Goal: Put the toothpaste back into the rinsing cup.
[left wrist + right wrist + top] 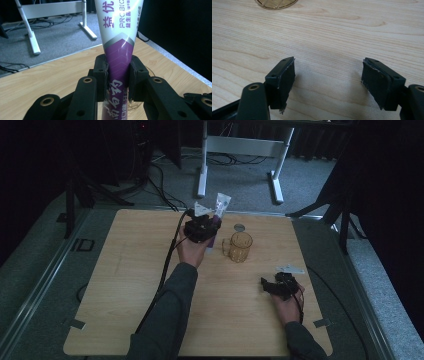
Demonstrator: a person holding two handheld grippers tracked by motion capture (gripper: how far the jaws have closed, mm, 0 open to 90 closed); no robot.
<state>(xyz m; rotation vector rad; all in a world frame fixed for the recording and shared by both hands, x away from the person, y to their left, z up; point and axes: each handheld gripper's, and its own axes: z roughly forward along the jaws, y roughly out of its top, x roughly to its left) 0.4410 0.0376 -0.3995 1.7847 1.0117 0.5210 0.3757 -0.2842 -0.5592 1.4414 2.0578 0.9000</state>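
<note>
1. The left gripper (117,75) had its black pads clamped on the purple lower body of a toothpaste tube (119,37), held upright above the wooden table (130,285), beside the amber glass mug (240,247).
2. The right gripper (328,82) rested low over the table, jaws wide apart, holding nothing.
3. The glossy tube looked light, soft and slippery; gripping its fuller lower part seemed safest.
4. A small round cap (239,227) lay behind the mug.

We see the left gripper (206,225) clamping an upright tube (219,210); a mug (240,247) stands at its four o'clock, beside a cap (239,227).
</note>
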